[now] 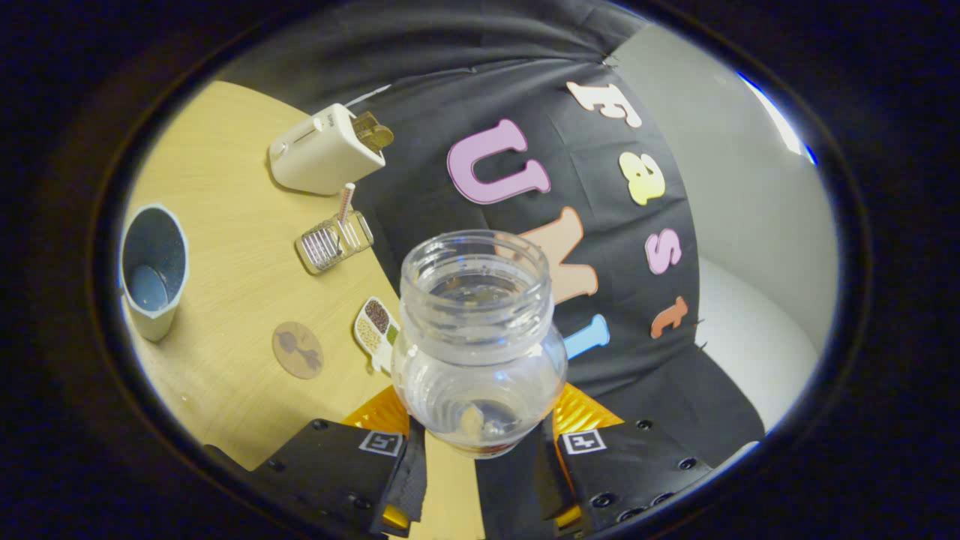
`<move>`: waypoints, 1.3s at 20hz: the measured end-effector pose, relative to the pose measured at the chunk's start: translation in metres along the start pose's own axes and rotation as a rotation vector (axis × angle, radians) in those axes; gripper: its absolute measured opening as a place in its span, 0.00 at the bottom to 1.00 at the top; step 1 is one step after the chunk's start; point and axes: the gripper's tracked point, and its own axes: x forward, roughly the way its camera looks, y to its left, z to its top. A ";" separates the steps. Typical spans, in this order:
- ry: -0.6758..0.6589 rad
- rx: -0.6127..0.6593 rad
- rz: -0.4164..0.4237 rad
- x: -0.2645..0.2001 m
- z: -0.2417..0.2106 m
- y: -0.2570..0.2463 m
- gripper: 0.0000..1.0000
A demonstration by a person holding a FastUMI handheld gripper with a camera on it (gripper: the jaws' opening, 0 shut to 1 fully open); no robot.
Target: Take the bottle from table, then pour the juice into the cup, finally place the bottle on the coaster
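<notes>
gripper [480,442] fingers clamp the clear bottle [480,337] above the table [225,225], cup [154,270] beyond.

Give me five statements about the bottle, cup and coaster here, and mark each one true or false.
1. The claw is shut on the bottle. True.
2. The bottle has its cap on. False: its mouth is open.
3. The bottle stands on the coaster. False: it is held, and the coaster lies bare on the table.
4. The cup and the coaster are apart. True.
5. A toaster stands beyond the cup. True.
</notes>
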 end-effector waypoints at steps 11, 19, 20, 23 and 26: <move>-0.176 -0.246 -0.049 -0.009 0.046 0.003 0.61; -0.215 -0.324 -0.071 -0.007 0.058 0.002 0.61; -0.223 -0.330 -0.073 -0.007 0.061 0.003 0.61; -0.254 -0.353 -0.080 -0.007 0.074 0.001 0.61; -0.259 -0.355 -0.081 -0.006 0.077 0.002 0.61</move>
